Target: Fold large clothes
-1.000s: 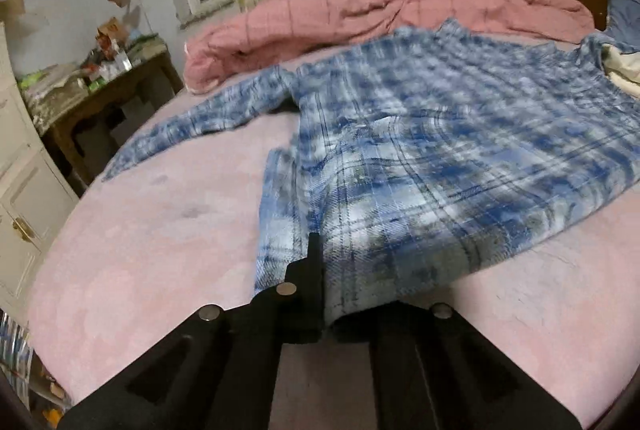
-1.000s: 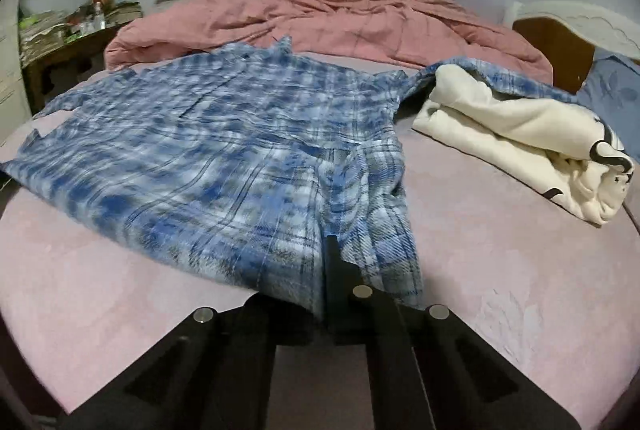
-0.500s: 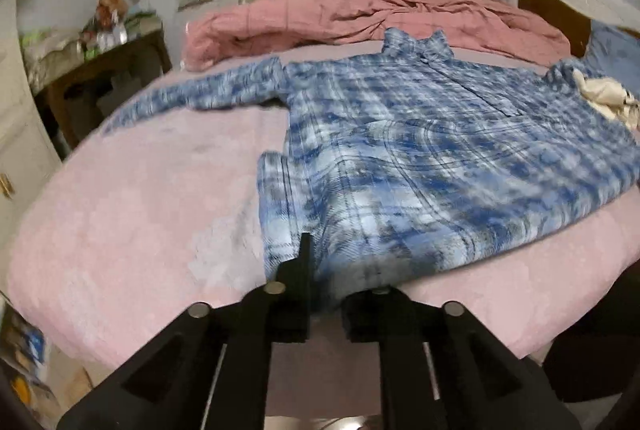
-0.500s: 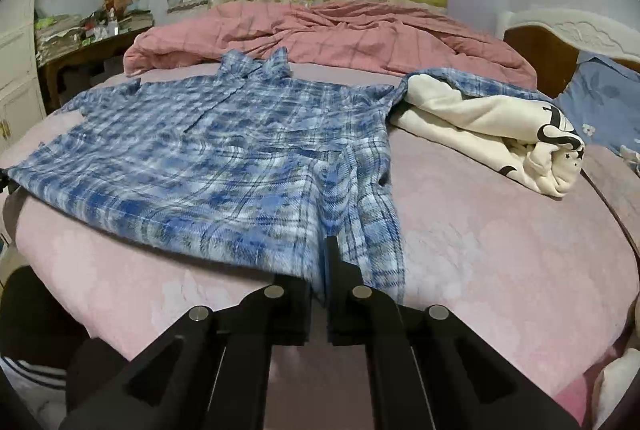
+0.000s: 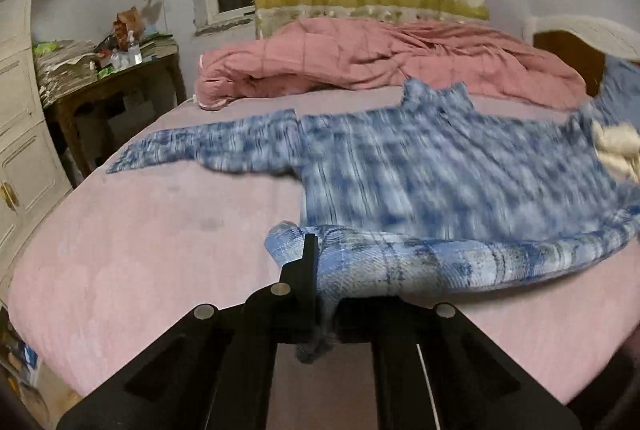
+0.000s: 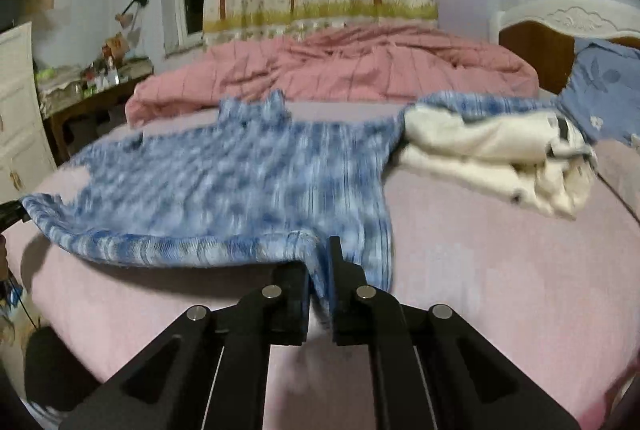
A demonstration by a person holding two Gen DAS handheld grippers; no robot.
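Hoisted clear of the pink sheet [image 5: 160,250] in the half-second before this frame: the bottom hem of the blue plaid shirt [image 5: 440,170], flat on the bed moments earlier, then slung in a shallow sagging curve between two hand-held tools. Clamped almost fully closed on the hem's left corner with the left gripper [image 5: 324,270], cloth bunched between the fingers and a tuft trailing below them. Pinched the same way at the hem's right end with the right gripper [image 6: 320,262], jaws parted only by the fold of fabric wedged between them. Left the rest of the garment lying on the mattress beyond both tools, with the collar [image 5: 436,94] at the far end, just short of the heaped pink quilt [image 5: 360,58], one sleeve [image 5: 200,146] stretched out flat to the left and the other draped over a folded cream garment [image 6: 480,150] to the right. Ran lengthwise straight away from the fingers, hem nearest and collar farthest, with neither hand visibly closer to the collar. Judged to be the start of a bottom-to-top fold, calling for the hem to be carried forward along that long axis toward the collar with both corners kept level. Smeared by motion across the shirt's body, so could not tell how smoothly it lay
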